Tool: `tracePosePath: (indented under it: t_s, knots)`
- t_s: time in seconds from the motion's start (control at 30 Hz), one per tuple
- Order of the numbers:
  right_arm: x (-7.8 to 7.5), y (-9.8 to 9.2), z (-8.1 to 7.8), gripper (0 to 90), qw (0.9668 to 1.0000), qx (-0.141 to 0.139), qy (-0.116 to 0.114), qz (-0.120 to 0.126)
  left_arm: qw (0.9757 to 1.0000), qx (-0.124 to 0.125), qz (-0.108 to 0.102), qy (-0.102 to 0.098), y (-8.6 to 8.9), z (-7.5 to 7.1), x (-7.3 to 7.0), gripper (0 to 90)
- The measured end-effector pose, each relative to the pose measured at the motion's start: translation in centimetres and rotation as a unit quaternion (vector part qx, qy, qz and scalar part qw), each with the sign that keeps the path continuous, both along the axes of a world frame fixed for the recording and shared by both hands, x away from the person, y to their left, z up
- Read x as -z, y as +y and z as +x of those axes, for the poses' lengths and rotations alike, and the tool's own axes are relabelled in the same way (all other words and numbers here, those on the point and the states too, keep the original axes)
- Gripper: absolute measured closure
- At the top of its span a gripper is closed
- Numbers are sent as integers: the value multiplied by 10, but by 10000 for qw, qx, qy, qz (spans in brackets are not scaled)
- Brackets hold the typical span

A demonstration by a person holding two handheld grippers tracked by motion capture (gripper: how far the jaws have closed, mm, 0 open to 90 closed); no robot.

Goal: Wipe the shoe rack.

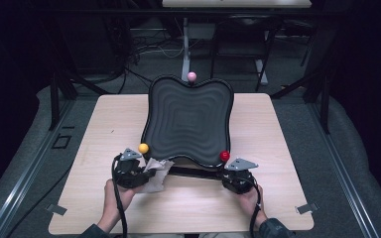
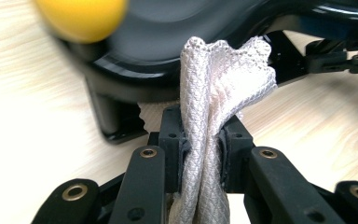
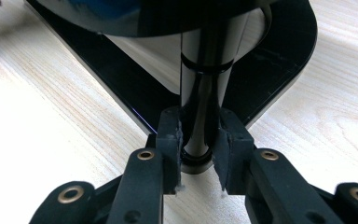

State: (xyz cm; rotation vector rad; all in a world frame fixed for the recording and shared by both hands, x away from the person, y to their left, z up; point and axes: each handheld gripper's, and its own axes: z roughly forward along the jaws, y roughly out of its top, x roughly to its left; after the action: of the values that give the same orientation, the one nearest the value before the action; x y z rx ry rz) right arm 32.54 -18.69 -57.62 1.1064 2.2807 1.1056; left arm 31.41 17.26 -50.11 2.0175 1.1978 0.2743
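A black wavy-ridged tray [image 1: 188,119] stands tilted on a black frame in the middle of the wooden table [image 1: 104,119]. It carries a yellow ball [image 1: 143,148] at its near left corner, a red ball [image 1: 224,155] at its near right and a pink ball [image 1: 192,76] at the far edge. My left gripper [image 1: 140,173] is shut on a bunched white mesh cloth [image 2: 216,93], just below the yellow ball [image 2: 81,16]. My right gripper [image 1: 234,179] is shut on the frame's black upright post [image 3: 200,93] under the red ball.
The frame's flat black base [image 3: 279,60] lies on the table around the post. Grey carpet and black metal rails run along both sides of the table. Desk legs and cables stand on the floor beyond the far edge.
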Motion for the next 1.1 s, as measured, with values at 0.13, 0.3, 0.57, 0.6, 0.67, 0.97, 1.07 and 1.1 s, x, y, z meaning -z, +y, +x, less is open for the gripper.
tracePosePath:
  t_s: [0.13,0.3,0.57,0.6,0.67,0.97,1.07,1.1]
  knots:
    - [0,0,0,734,10000,2,3,0,9998,-180,-27,-6,15,-1,0,749]
    - [0,0,0,734,10000,4,11,-12,9989,-463,-76,0,30,2,3,750]
    - [-1,0,1,733,10000,3,18,-7,9984,-567,-45,-40,34,5,5,750]
    - [-1,0,1,732,10000,-3,37,-14,9986,-524,-32,-37,32,4,6,752]
    - [-2,0,1,716,9999,0,115,-72,9991,-414,-55,9,26,2,10,756]
    - [-14,-9,4,347,9991,-180,373,-78,10000,44,-18,44,-6,-10,20,760]
    - [-19,-17,3,251,9990,-211,390,-39,9998,177,-16,48,-18,-12,22,761]
    - [-20,-20,2,230,9991,-162,371,-89,9998,219,-7,40,-22,-13,23,762]
